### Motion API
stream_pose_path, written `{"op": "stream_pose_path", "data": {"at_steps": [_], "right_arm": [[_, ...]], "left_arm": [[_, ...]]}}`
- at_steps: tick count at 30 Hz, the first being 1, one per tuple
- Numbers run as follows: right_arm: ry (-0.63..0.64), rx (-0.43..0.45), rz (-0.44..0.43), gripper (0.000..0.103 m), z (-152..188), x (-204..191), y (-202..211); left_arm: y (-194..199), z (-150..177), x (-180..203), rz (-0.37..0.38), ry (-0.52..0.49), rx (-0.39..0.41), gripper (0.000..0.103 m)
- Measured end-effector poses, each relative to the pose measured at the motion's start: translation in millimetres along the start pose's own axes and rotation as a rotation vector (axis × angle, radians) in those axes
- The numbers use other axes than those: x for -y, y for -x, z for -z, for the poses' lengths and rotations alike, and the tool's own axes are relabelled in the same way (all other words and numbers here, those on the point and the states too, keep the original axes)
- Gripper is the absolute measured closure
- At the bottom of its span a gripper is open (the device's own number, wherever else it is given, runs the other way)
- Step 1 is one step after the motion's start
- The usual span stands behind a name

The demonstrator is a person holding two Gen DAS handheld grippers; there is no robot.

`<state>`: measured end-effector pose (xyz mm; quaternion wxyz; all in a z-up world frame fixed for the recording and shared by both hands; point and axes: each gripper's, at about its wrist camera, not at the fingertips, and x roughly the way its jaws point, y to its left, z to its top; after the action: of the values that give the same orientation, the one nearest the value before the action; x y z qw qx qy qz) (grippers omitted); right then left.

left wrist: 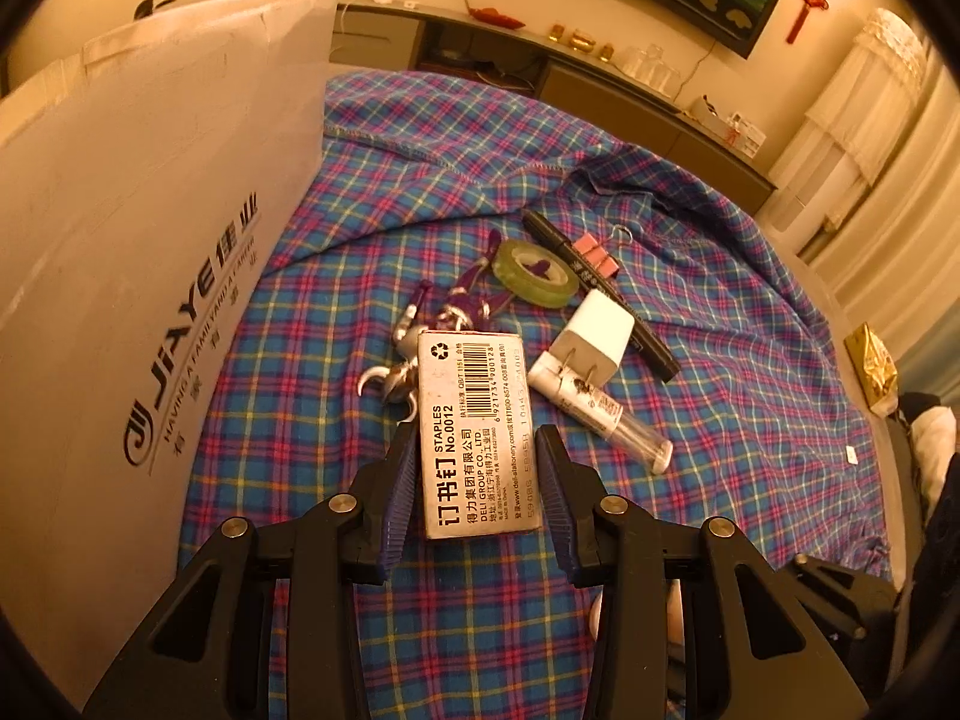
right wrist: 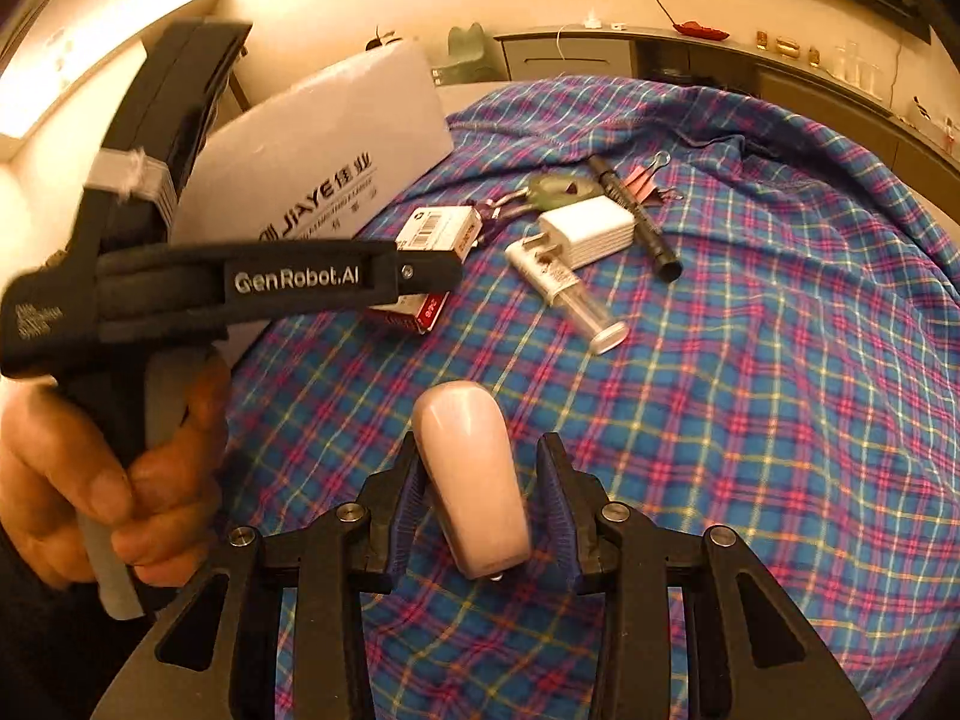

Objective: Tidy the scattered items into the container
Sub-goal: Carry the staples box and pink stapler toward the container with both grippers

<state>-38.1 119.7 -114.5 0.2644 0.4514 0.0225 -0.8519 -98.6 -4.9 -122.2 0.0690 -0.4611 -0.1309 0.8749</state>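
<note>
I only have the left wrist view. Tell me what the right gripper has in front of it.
Observer: A pale pink, rounded object sits between the fingers of the right gripper.
Operator: Say whether it is gripped.
Observer: It does not look clamped. A gap shows between the object and one pad.
Operator: Now describe my left gripper from that side.
Observer: A hand holds the handle of the left gripper, and the staple box in its fingers shows red on its side.
</note>
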Motion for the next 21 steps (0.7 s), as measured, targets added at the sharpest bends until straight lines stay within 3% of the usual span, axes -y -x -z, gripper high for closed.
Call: {"op": "stream_pose_path", "data": {"at_steps": [1,10,14,21], "right_arm": [[0.006,0.000,0.005,0.077,0,-2,0],[-0.018,0.030,0.018,0.077,-8,9,18],[-0.016,0.035,0.019,0.077,-9,8,20],[-0.024,0.054,0.019,0.077,-11,8,28]], "left_arm": [[0,0,-2,0.014,0.013,-0.007,0.062],[7,-3,-19,0.173,0.153,-0.034,0.062],[13,-3,-13,0.159,0.115,-0.015,0.062],[34,2,10,0.047,-0.061,0.080,0.062]]}}
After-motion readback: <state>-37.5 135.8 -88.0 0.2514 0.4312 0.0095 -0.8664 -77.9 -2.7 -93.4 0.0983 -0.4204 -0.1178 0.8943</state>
